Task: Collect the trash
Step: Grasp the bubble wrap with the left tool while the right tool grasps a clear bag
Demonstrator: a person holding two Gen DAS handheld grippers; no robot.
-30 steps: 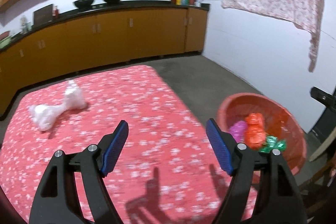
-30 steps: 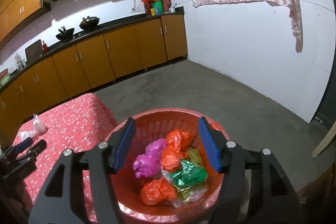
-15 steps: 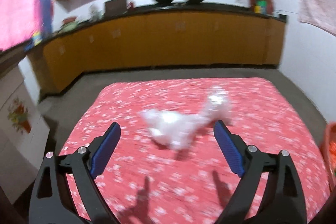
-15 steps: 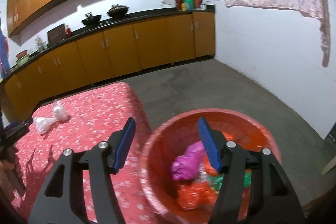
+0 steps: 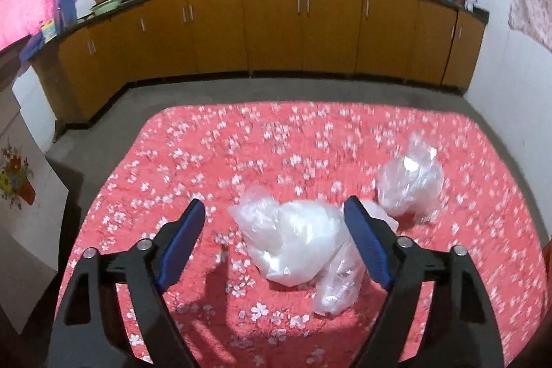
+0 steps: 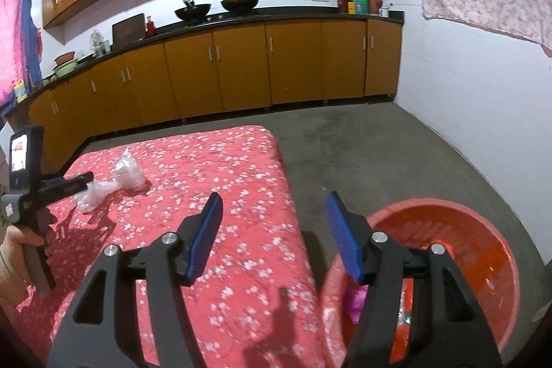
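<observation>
Two crumpled clear plastic bags, one point(image 5: 293, 240) between the left gripper's point(image 5: 276, 230) spread, empty jaws, another point(image 5: 410, 181) beside it, lie on the floral worktop point(image 5: 207, 154). The right gripper point(image 6: 272, 230) gapes empty near the red basket point(image 6: 483, 250) holding a pink wad point(image 6: 355, 299).

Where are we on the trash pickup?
Done: coloured wrappers sit in the red basket. In hand: nothing; the open left gripper frames the nearer clear bag. Left: that bag and the second clear bag. The right gripper is open, empty.
</observation>
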